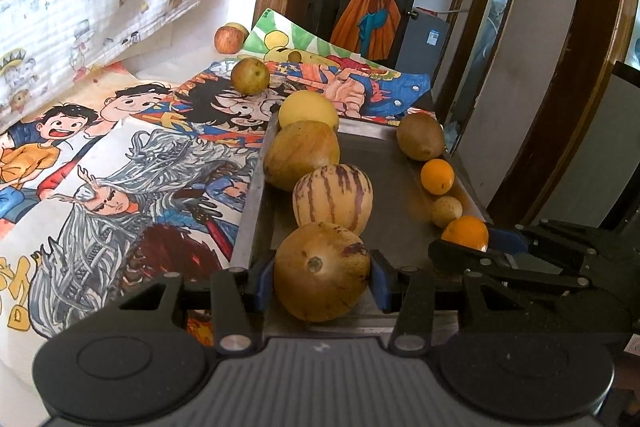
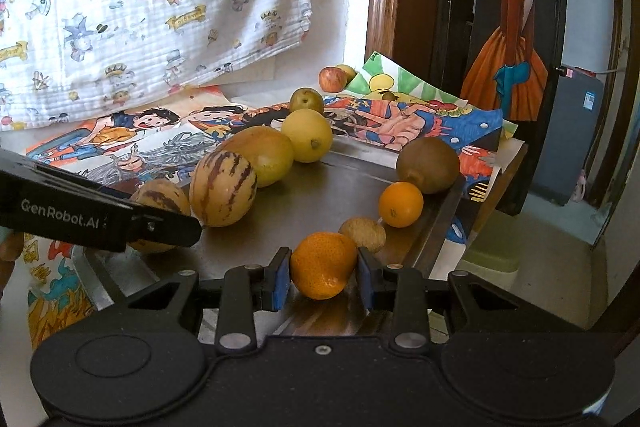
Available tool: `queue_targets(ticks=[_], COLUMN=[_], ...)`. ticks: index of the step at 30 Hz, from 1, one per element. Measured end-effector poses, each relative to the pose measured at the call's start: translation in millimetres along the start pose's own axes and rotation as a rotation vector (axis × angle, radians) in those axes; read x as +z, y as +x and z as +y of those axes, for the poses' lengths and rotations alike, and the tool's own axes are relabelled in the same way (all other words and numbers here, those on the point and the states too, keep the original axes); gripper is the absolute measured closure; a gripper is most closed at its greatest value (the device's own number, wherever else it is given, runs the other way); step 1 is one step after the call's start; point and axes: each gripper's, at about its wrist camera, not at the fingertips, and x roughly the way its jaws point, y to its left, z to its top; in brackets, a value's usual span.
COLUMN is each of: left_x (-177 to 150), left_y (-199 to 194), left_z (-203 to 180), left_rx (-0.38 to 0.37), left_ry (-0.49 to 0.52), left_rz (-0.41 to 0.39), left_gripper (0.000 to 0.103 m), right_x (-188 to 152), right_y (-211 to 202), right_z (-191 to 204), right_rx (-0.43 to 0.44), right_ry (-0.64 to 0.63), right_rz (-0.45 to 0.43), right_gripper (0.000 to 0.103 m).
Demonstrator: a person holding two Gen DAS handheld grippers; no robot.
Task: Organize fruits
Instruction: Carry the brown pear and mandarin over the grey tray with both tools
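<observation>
left gripper [image 1: 322, 277] pinching melon [image 1: 320, 271] at tray [image 1: 252, 223] near-left edge | right gripper [image 2: 323, 279] pinching orange [image 2: 323, 264] along right rim | tray centre lying open

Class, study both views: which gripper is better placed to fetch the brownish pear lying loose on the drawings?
Left. The pear lies beyond the tray's left row, on the left gripper's side, though its jaws flank a melon.

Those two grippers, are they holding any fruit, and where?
Left gripper clasps the brownish melon by its sides. Right gripper brackets the near orange; firm contact cannot be told.
</observation>
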Motion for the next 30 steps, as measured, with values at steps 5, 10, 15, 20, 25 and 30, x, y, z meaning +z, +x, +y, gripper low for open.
queue_targets(ticks=[5, 10, 15, 20, 25, 30], left_x=[1, 2, 1, 1, 1, 0], left_y=[2, 4, 5, 5, 5, 5], left_z=[0, -1, -1, 0, 0, 1], left_rx=[0.001, -0.002, -0.005, -0.007, -0.008, -0.011], left_ry=[-0.001, 0.015, 0.011, 0.01, 0.008, 0.002], left_rz=[-0.01, -0.02, -0.025, -0.026, -0.026, -0.025], left_gripper=[0.052, 0.052, 0.051, 0.051, 0.051, 0.05], right_x=[1, 2, 3, 3, 3, 1], right_y=[6, 10, 14, 15, 15, 16], right_z=[-1, 0, -1, -1, -1, -3], right_rx=[-0.001, -0.008, -0.013, -0.018, -0.015, -0.015], right_ry=[0.007, -0.001, -0.001, -0.004, -0.002, 0.009], right_rz=[-0.007, -0.013, -0.017, -0.02, -0.017, -0.014], right_gripper=[0.067, 0.067, 0.067, 0.067, 0.066, 0.065])
